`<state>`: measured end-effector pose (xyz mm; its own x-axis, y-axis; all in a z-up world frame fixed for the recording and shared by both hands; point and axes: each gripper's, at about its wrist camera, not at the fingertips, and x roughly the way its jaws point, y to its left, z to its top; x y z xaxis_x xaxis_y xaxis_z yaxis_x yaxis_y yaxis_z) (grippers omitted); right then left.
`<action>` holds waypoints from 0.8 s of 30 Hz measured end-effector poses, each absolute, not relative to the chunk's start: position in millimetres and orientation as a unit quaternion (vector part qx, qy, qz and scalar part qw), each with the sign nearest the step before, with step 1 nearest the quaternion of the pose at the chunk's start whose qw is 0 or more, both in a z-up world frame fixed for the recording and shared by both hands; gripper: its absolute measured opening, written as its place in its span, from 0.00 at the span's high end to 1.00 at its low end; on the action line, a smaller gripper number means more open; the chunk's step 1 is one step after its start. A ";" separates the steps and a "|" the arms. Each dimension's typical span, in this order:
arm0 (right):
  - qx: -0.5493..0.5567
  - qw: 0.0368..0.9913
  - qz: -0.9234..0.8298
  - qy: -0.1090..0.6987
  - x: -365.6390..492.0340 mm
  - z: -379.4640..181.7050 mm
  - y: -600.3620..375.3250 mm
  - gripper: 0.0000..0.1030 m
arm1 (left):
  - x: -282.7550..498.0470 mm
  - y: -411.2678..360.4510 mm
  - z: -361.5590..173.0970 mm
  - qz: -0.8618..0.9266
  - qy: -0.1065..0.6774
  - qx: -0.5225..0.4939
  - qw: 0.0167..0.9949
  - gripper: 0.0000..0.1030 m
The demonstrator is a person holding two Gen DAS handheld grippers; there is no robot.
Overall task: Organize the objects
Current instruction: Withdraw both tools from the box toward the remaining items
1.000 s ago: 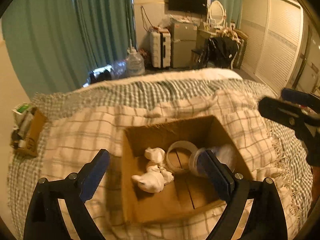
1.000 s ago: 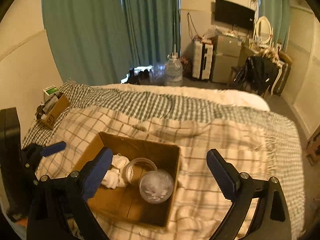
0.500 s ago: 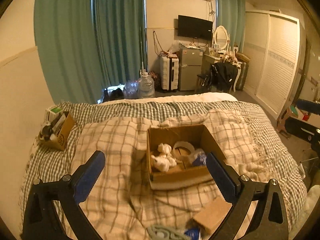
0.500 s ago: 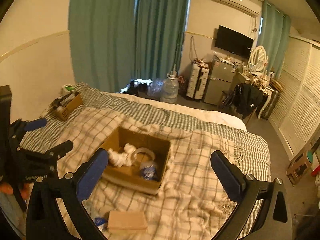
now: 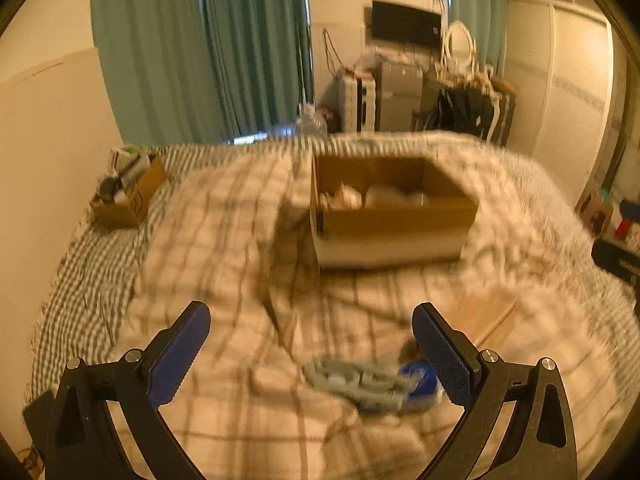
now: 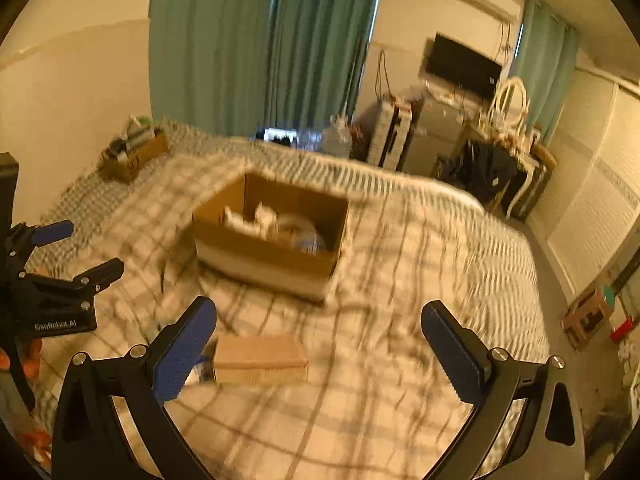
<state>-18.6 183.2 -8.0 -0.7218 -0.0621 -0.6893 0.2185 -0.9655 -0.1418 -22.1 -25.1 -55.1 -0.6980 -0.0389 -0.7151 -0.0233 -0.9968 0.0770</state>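
Note:
A cardboard box (image 5: 392, 220) sits on the checked blanket, holding white crumpled items (image 5: 344, 198) and a tape ring; it also shows in the right wrist view (image 6: 268, 256). My left gripper (image 5: 310, 354) is open and empty, low over the blanket, with a grey-green object (image 5: 352, 380) and a blue object (image 5: 420, 378) lying between its fingers. A tan flat block (image 6: 260, 358) lies in front of my right gripper (image 6: 320, 350), which is open and empty; the block also shows in the left wrist view (image 5: 486, 312). Both views are blurred.
A small cardboard box of items (image 5: 128, 196) sits at the bed's far left by the wall. Curtains (image 5: 208, 52), a suitcase, a fridge and a TV stand beyond the bed. The left gripper (image 6: 48, 280) appears at the right wrist view's left edge.
Both grippers have pulled back from the box and dropped lower toward the near part of the bed. The grey-green, blue and tan objects have come closer in view.

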 end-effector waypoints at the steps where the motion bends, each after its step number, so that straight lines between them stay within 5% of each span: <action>1: 0.374 0.072 -0.919 0.104 -19.6 -18.6 185.1 0.00 | -20.6 -22.3 -67.0 -0.916 -0.049 0.399 0.003 0.00; 15: 0.435 0.075 -0.894 0.072 -26.6 -79.0 191.7 0.00 | -12.9 -10.9 -155.9 -0.865 -0.122 0.486 -0.018 0.03; 24: 0.455 0.084 -0.884 0.073 -31.5 -95.5 181.4 0.00 | -33.9 -0.1 -148.7 -0.862 -0.167 0.476 -0.046 0.15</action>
